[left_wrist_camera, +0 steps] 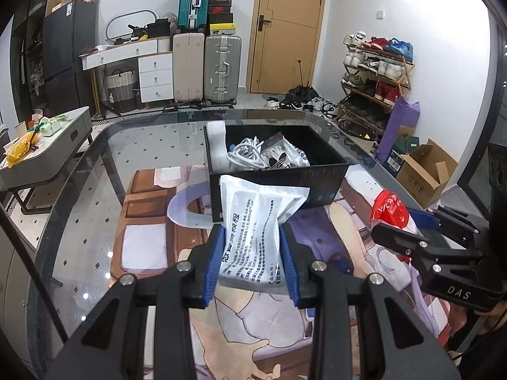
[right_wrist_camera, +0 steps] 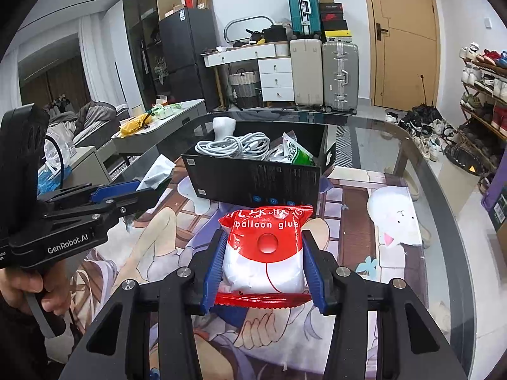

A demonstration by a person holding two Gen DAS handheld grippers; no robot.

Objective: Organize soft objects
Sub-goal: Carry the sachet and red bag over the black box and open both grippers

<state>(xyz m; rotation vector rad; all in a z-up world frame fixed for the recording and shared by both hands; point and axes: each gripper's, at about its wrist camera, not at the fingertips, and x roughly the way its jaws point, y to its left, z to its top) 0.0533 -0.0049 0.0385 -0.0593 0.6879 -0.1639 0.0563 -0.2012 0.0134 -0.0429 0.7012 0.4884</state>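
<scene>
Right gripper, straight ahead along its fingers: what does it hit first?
Likely the near wall of the black box, directly beyond the balloon glue packet clamped in the right gripper. Depth is unclear; it could pass just over the rim.

My left tongs (left_wrist_camera: 252, 261) pinch a white printed packet (left_wrist_camera: 253, 231) between their blue pads, lifted off the tabletop (left_wrist_camera: 95, 164), with the black box (left_wrist_camera: 275, 171) just beyond it and the right tongs (left_wrist_camera: 399, 224) holding a red-and-white pouch (left_wrist_camera: 391, 209) to the right.

A pouch (left_wrist_camera: 253, 240) sits between the left fingers (left_wrist_camera: 215, 266), a packet (right_wrist_camera: 264, 253) between the right fingers (right_wrist_camera: 312, 272); box (left_wrist_camera: 272, 183) just beyond both, cable (left_wrist_camera: 245, 153) inside.
</scene>
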